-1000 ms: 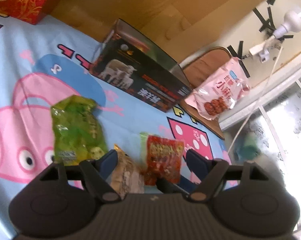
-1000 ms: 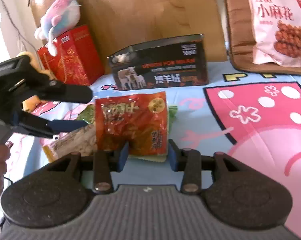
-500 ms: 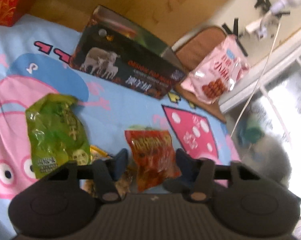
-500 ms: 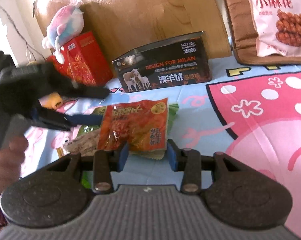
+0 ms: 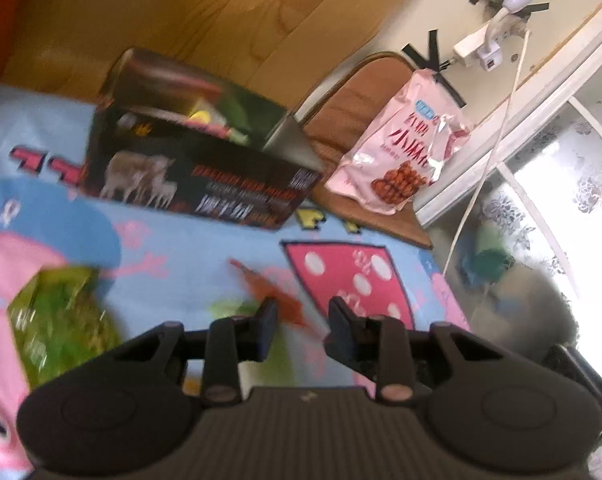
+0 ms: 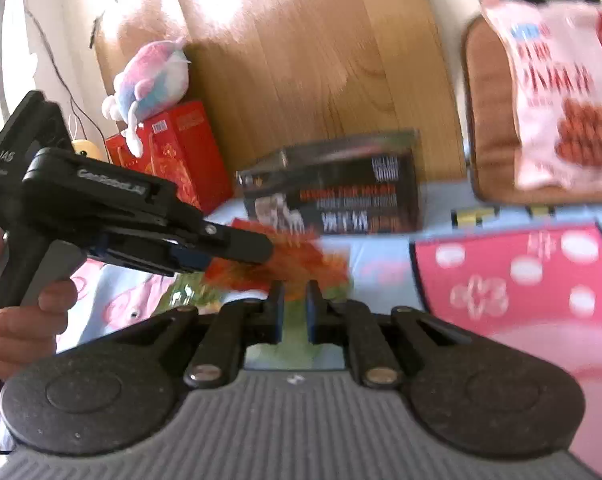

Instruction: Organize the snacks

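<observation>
A red snack packet [image 6: 301,264] hangs blurred above the cartoon blanket [image 5: 205,256], caught between both grippers. My right gripper [image 6: 295,312] is shut on its near edge. My left gripper [image 6: 257,252] comes in from the left with a hand [image 6: 21,320] on its handle. Its jaws are closing on the packet's left end. In the left wrist view the red packet [image 5: 277,296] shows edge-on between the left gripper [image 5: 303,320] fingers. The open black box [image 5: 205,184] with sheep printed on it [image 6: 333,200] stands behind.
A green packet [image 5: 57,320] lies on the blanket at the left. A large pink snack bag [image 6: 561,100] leans on a brown cushion [image 6: 489,120] at the back right. A red gift box [image 6: 177,148] with a plush toy [image 6: 153,76] on top stands back left, against a wooden board.
Both grippers have closed on the red packet, and it has come up off the blanket. The left gripper moved in to the packet's left end. The tan packet is out of view.
</observation>
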{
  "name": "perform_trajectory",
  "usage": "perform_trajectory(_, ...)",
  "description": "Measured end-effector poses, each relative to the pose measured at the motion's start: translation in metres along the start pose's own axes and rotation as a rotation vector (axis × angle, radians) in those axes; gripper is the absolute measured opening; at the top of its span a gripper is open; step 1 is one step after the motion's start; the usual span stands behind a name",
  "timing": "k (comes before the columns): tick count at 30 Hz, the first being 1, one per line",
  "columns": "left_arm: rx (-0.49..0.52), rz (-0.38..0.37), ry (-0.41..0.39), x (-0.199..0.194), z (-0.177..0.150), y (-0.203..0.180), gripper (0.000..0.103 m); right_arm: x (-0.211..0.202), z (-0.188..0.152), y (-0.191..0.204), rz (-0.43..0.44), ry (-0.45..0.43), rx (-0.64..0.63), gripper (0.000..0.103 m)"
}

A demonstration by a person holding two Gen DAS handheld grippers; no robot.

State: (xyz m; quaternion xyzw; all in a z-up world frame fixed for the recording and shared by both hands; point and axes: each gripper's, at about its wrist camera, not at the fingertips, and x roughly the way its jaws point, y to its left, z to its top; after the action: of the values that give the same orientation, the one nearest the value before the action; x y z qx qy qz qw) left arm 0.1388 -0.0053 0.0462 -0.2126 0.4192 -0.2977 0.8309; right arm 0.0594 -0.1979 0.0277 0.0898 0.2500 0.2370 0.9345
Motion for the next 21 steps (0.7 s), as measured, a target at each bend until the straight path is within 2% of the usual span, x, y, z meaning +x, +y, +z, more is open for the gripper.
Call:
perform_trajectory(4,0.074,0.009,-0.05,0.0,0.026,-0.017,0.028,0.013,0.024,-0.002,0.017,-0.034,-0.054,0.007)
perform_trajectory(8,0.081,0.031,-0.074,-0.001,0.044,-0.016,0.029,0.029,0.042,-0.001,-0.003,-0.079,-0.115,0.007)
perform_trajectory(11,0.075,0.074,-0.059,0.005,0.043,-0.004,0.033,0.025,0.045,-0.023,-0.001,-0.094,-0.049,0.012)
perform_trajectory(12,0.062,0.084,-0.042,0.011,0.043,0.001,0.033,0.026,0.044,-0.033,0.001,-0.072,-0.021,0.012)
perform_trajectory(14,0.024,0.094,0.005,0.026,0.041,0.012,0.039,0.034,0.039,-0.055,-0.024,-0.004,0.058,0.017)
perform_trajectory(15,0.013,0.105,0.028,0.034,0.041,0.017,0.054,0.04,0.037,-0.065,-0.029,0.038,0.108,0.017)
perform_trajectory(16,0.012,0.127,0.037,0.04,0.04,0.02,0.065,0.048,0.034,-0.076,-0.013,0.103,0.174,0.019)
perform_trajectory(18,-0.001,0.185,0.062,0.049,0.038,0.028,0.071,0.059,0.027,-0.092,0.051,0.202,0.304,0.025)
perform_trajectory(19,-0.032,0.189,0.078,0.051,0.038,0.034,0.071,0.063,0.024,-0.098,0.089,0.233,0.369,0.03)
perform_trajectory(21,-0.123,0.124,0.095,0.051,0.035,0.047,0.069,0.069,0.019,-0.106,0.145,0.276,0.451,0.032)
